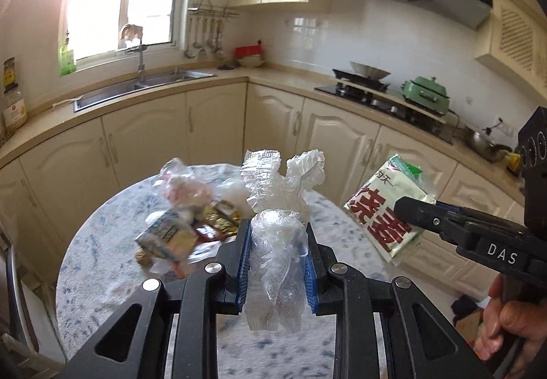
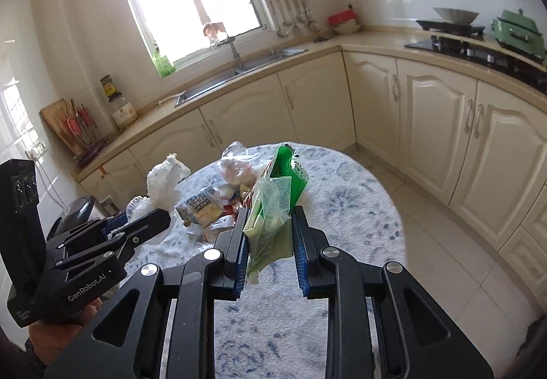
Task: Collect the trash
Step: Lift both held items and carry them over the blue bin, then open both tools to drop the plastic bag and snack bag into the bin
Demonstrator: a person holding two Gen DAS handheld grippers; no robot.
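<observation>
Cream kitchen cabinets (image 1: 218, 126) curve around a round table with a blue-speckled white top (image 1: 102, 242), seen from my two hand-held tools.

My left gripper (image 1: 277, 249) is clamped on a crumpled clear plastic wrapper (image 1: 278, 242). The wrapper stands upright between the blue pads, its long axis running straight away from the tool, with its frilled top (image 1: 283, 170) above the fingertips. It hangs clear of the table.

My right gripper (image 2: 270, 238) pinches a flat green and white food packet with red lettering (image 2: 273, 204), also lifted off the table. From the left tool, this packet (image 1: 389, 208) shows to the right, tilted, with the right gripper (image 1: 410, 213) closed on its edge.

Beyond both tools, toward the far side of the table, lies the remaining heap of mixed wrappers and a small carton (image 1: 184, 221). It sits ahead and left of my left tool, so that hand looks nearer to it. No bin is clearly identifiable, so I cannot tell which way to carry.
</observation>
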